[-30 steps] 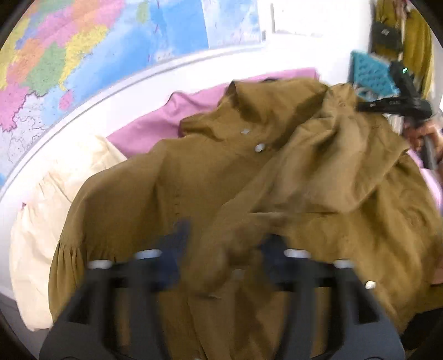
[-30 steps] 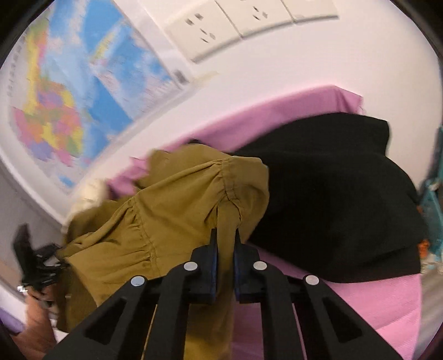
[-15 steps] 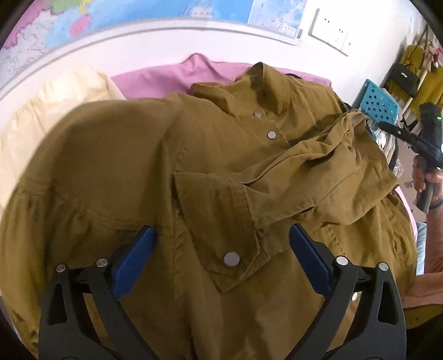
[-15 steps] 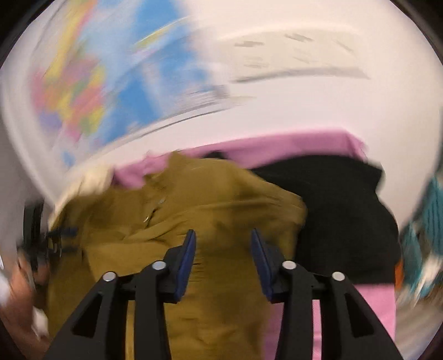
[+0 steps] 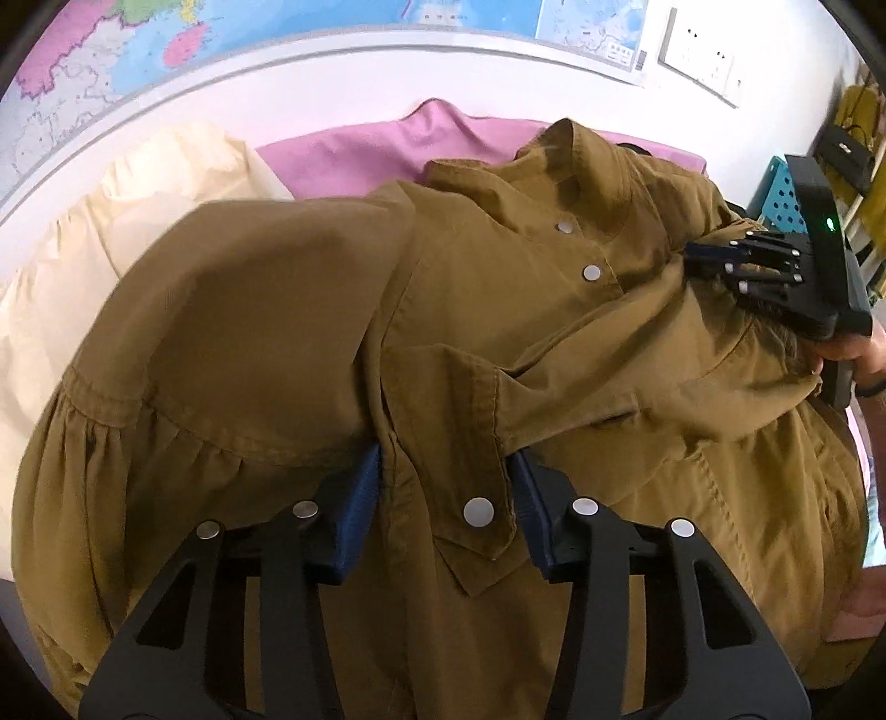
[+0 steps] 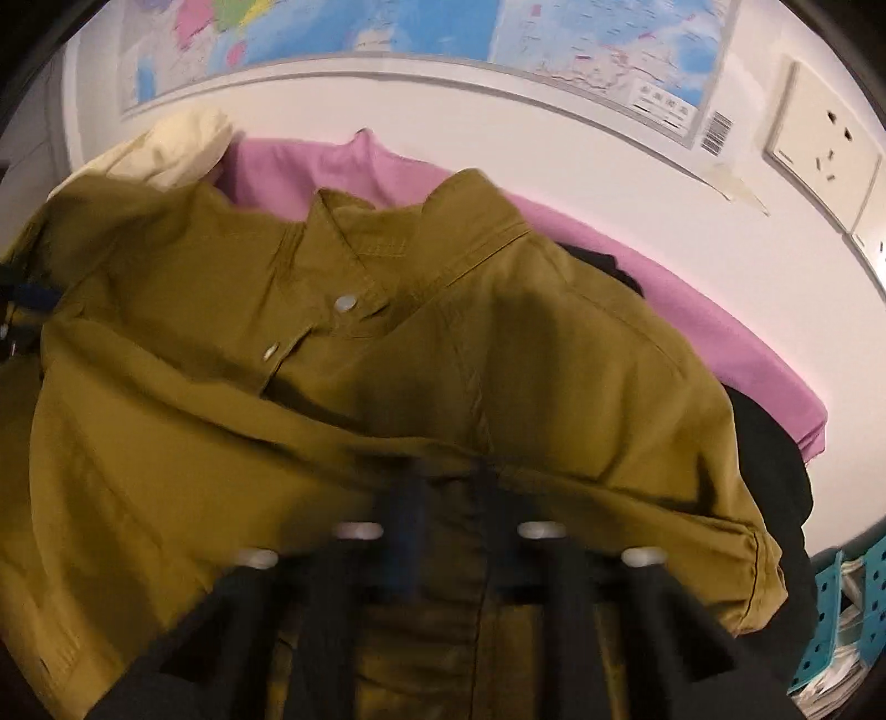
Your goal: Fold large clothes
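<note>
1. Presently listed: one olive-brown shirt [image 5: 310,310], large, snap-fronted, lying face up and collar toward the wall on a pink cloth [image 5: 354,149]; a cream garment [image 5: 127,199] lies just beside it, and a black garment [image 6: 775,459] shows under its far edge.
2. Progress, as judged: early. One sleeve lies across the chest, with its cuff [image 5: 470,476] near the front placket. The body is not yet folded, and the hem is out of view.
3. Left tongs [image 5: 448,498]: jaws have just been closing, with the cuff and the placket ridge between them. The blue pads stand against the cloth on both sides. Grip appears made, though how firmly cannot be told.
4. Right tongs [image 6: 446,526]: blurred in their own view, jaws have just been closing and stand nearly together. A fold of shirt fabric runs between them, so they read as clamped on the shoulder-side cloth.
5. Left wrist view only: the cuff with its snap, the gathered shoulder seam, the right tongs seen from outside with the person's hand [image 5: 853,349] behind them.
6. Right wrist view only: the collar from the other side, the black garment, a wall socket [image 6: 819,155], a wall map [image 6: 498,33] with its barcode corner, a teal basket [image 6: 853,598].
</note>
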Available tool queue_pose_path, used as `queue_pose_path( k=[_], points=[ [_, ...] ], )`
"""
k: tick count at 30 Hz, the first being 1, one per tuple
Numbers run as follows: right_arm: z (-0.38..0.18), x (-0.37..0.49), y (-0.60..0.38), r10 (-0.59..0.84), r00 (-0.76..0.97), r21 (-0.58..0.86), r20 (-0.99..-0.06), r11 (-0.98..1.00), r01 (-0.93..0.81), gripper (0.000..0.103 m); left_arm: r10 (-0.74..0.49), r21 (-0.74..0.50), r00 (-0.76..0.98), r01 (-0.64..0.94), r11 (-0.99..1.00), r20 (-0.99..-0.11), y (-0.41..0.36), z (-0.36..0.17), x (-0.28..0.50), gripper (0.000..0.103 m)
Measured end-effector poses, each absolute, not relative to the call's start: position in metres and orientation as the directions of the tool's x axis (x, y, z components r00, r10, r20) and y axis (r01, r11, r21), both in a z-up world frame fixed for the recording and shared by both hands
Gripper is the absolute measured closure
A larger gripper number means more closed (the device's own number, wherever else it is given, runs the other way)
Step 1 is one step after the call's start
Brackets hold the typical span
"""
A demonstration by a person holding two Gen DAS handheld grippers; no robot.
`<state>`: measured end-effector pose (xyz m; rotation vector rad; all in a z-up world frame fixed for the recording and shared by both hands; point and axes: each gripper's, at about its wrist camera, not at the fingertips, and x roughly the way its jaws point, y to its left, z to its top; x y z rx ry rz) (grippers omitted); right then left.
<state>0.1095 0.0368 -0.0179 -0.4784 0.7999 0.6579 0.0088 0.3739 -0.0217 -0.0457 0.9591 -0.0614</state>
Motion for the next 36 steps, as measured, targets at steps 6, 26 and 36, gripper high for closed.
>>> queue_pose_path(
  k=[6, 26, 36],
  points=[
    [0.022, 0.123, 0.023, 0.501, 0.561, 0.016, -0.659, 0.755, -0.656, 0.103, -0.079, -0.076, 0.631, 0.031, 0.997, -0.771, 0.375, -0.003, -0.006, 0.043],
    [-0.023, 0.033, 0.114, 0.513, 0.265, 0.013, -0.816, 0.475, -0.880, 0.082, -0.024, -0.058, 0.632, -0.032, 0.998, -0.775, 0.378, -0.009, -0.008, 0.032],
    [0.005, 0.034, 0.097, 0.594, 0.237, 0.119, -0.769, 0.497, -0.860, 0.065, 0.229, 0.110, 0.731, -0.207, 0.972, -0.643, 0.434, 0.048, -0.119, 0.014]
  ],
)
